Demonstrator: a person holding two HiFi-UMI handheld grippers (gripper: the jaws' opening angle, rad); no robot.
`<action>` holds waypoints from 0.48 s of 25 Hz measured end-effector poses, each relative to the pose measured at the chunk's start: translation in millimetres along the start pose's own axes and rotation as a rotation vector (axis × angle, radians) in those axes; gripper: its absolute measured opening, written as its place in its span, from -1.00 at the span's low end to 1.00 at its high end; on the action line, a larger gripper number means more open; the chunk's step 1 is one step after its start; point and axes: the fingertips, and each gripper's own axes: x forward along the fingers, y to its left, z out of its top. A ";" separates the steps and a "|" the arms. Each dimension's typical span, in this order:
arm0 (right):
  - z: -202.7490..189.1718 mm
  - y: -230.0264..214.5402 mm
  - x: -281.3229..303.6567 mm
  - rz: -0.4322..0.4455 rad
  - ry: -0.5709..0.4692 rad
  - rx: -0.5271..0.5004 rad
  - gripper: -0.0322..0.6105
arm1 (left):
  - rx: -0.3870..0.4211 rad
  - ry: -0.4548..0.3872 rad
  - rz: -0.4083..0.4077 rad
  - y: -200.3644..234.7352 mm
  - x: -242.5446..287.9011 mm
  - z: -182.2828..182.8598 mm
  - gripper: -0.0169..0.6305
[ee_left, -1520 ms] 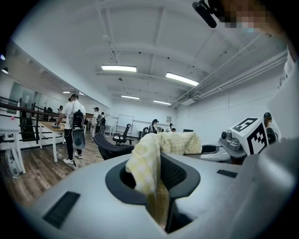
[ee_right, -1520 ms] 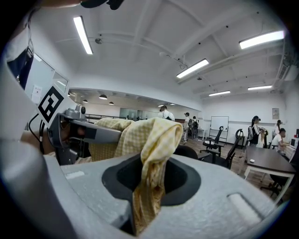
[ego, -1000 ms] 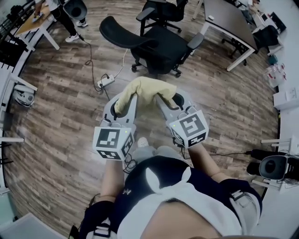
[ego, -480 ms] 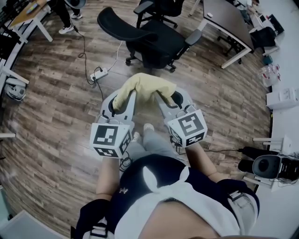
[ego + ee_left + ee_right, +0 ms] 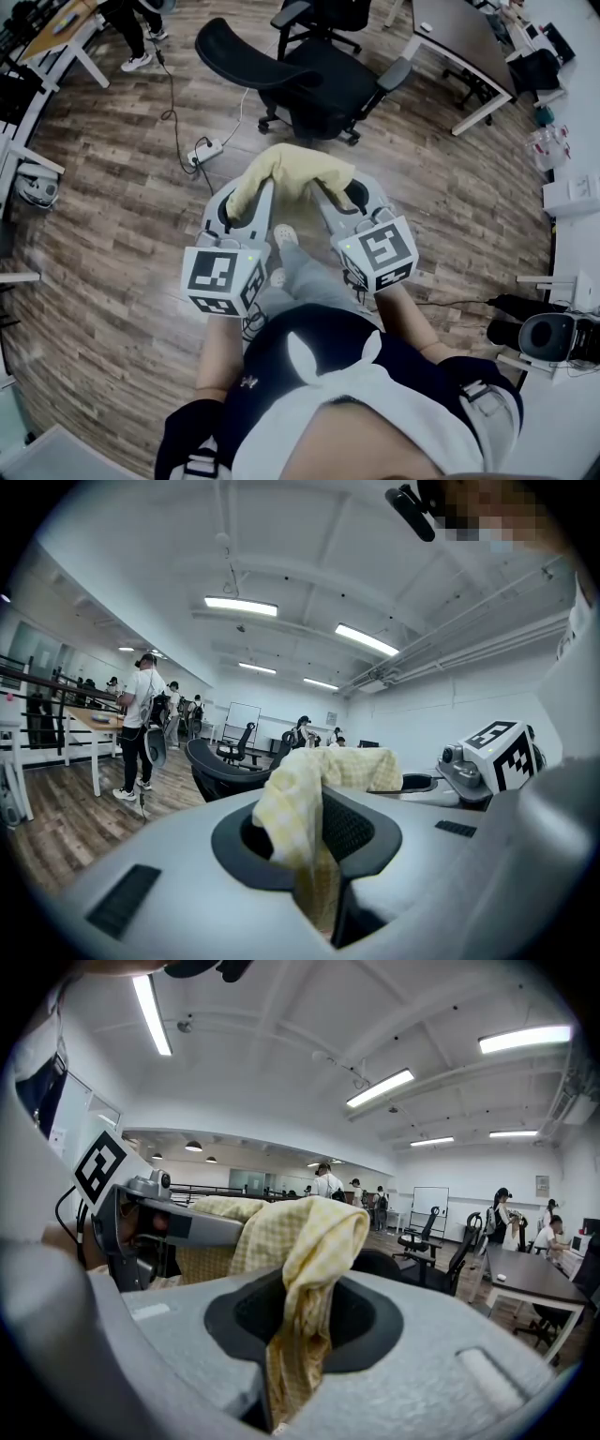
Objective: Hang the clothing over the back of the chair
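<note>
So far the yellow checked cloth [image 5: 291,169] is picked up and carried between the two tools. The left gripper [image 5: 251,199] is clamped on one bunched end and the right gripper [image 5: 339,199] on the other, with fabric squeezed in each pair of jaws. The cloth hangs in the air in front of the person, above the wooden floor [image 5: 122,216] and well apart from the black office chair [image 5: 314,89] ahead. The chair's back [image 5: 246,58] is bare. By my reading, most of the job is left: close the gap to the chair, lift the cloth over the back's top edge, lower it so it drapes down both sides, then release both grips.
</note>
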 end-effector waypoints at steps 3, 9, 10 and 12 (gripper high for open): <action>8.5 -11.1 10.5 -0.011 -0.019 -0.001 -0.61 | 0.017 -0.010 -0.002 6.8 11.9 10.4 -0.72; 23.6 -31.0 23.5 -0.020 -0.055 -0.005 -0.61 | 0.046 -0.027 -0.011 14.4 31.9 30.4 -0.72; 27.1 -35.4 25.8 -0.023 -0.061 -0.006 -0.61 | 0.052 -0.030 -0.012 15.5 36.0 34.8 -0.72; 34.1 -44.7 30.9 -0.028 -0.073 -0.008 -0.61 | 0.060 -0.038 -0.015 17.7 44.8 43.1 -0.72</action>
